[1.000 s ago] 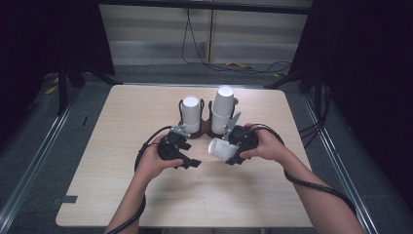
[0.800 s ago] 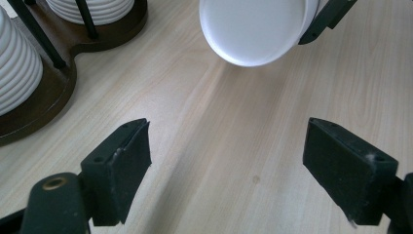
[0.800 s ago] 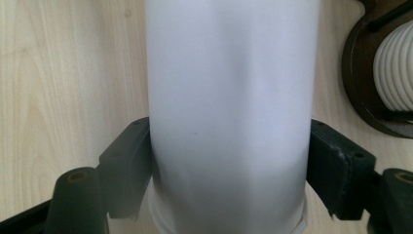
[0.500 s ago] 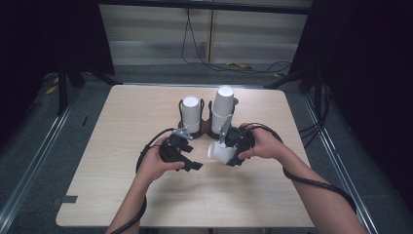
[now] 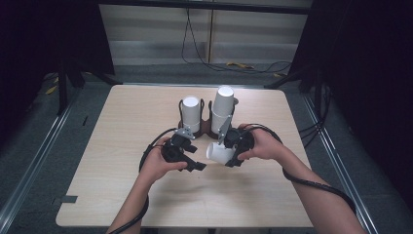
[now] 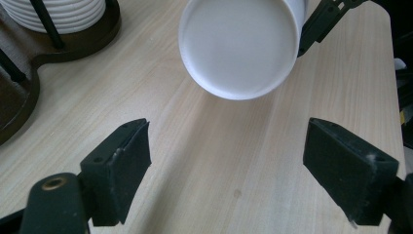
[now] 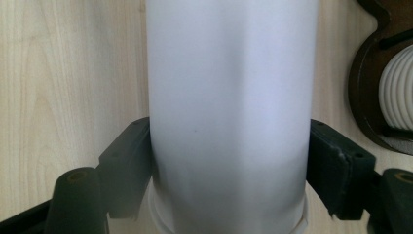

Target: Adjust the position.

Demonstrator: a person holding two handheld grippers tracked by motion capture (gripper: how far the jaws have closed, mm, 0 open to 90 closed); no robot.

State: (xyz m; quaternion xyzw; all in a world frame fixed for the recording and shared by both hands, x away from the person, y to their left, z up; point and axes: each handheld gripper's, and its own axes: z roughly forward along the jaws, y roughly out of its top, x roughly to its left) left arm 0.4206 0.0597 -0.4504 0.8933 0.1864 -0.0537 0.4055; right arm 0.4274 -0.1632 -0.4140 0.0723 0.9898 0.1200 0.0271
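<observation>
A white paper cup (image 5: 214, 152) lies on its side in the air, with my right gripper (image 5: 225, 155) shut on it. In the right gripper view the cup's wall (image 7: 229, 97) spans the gap between both black jaws of that gripper (image 7: 229, 168). My left gripper (image 5: 196, 165) sits just left of the cup, open. In the left gripper view, that gripper (image 6: 226, 156) has wide-apart jaws holding nothing, and the cup's round bottom (image 6: 238, 46) faces it just ahead.
A dark wooden holder (image 5: 207, 127) at the table's middle back carries two upright stacks of white cups (image 5: 191, 113) (image 5: 223, 108). The holder base (image 6: 73, 41) lies close on the left gripper's left and at the right gripper's right (image 7: 375, 73). Bare tabletop (image 5: 122, 146) lies around.
The right gripper has brought the cup slightly down and left toward the left gripper, which has edged a little to the right. Both grips are unchanged.
</observation>
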